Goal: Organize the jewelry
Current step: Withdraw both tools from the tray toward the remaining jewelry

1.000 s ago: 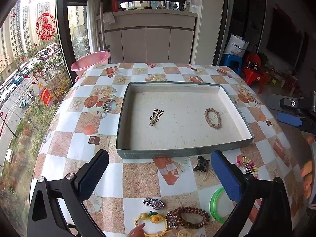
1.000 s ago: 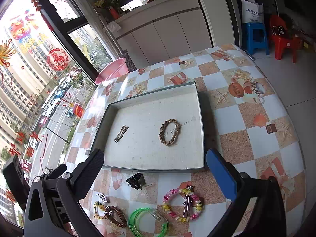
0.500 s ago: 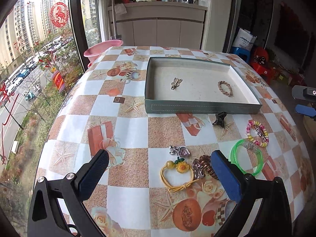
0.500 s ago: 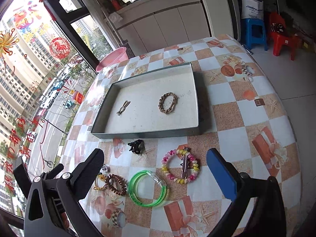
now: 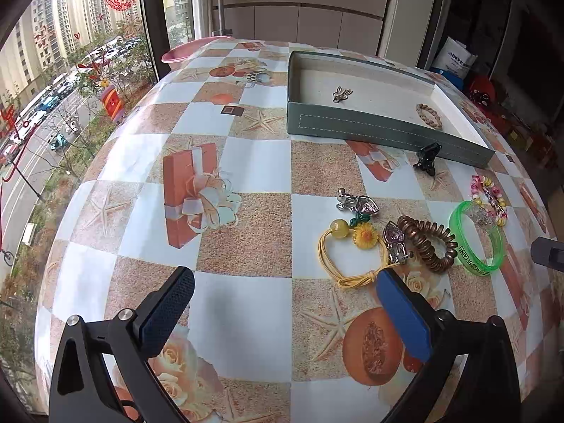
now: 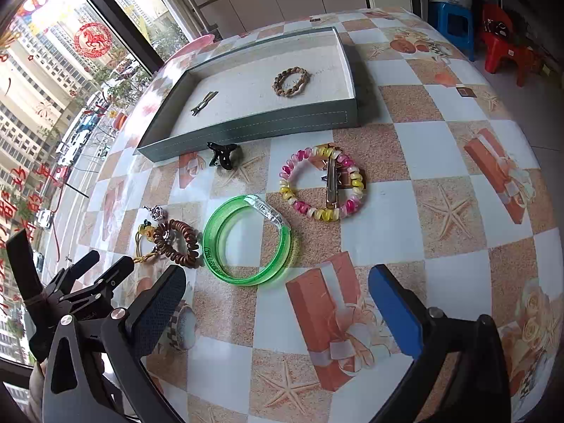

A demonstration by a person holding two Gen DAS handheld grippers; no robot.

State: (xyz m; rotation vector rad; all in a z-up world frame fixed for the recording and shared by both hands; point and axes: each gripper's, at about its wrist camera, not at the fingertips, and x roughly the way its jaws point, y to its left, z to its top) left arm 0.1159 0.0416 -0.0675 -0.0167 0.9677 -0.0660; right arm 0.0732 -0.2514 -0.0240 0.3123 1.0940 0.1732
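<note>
Grey-green fabric tray (image 6: pixel 268 127) sits at the far side of the counter (image 6: pixel 440 162), long wall toward the grippers. It holds two items only: a braided brown bracelet (image 6: pixel 291 81) at roughly 2 o'clock of the tray floor and a small metal hair clip (image 6: pixel 203 103) at 9 o'clock. They lie well apart, probably spaced so that each stays easy to pick out.

Unsorted pieces lie on the patterned oilcloth outside the tray. Black claw clip (image 6: pixel 222 155) is just beside the tray's near wall. Pink-and-yellow spiral hair tie (image 6: pixel 322 185) has a metal clip lying across it. Green translucent bangle (image 6: pixel 246 243) lies at 7 o'clock of that tie. Brown spiral hair tie (image 5: pixel 430 243) touches the bangle's left edge in the left wrist view, with a silver pendant (image 5: pixel 395 241) against it. Yellow elastic with sunflower charm (image 5: pixel 352 253) lies at 9 o'clock of the brown tie; a second silver charm (image 5: pixel 357 204) lies at 12 o'clock of the elastic.

Left gripper (image 5: pixel 282 312): jaws spread, empty, its blue pad at the knotted end of the yellow elastic; contact cannot be judged. Right gripper (image 6: pixel 278 310): jaws spread, empty, low over the counter, bangle at 12 o'clock.

Judgement: most pieces are not yet in the tray; bangle and elastic are the nearest candidates.
</note>
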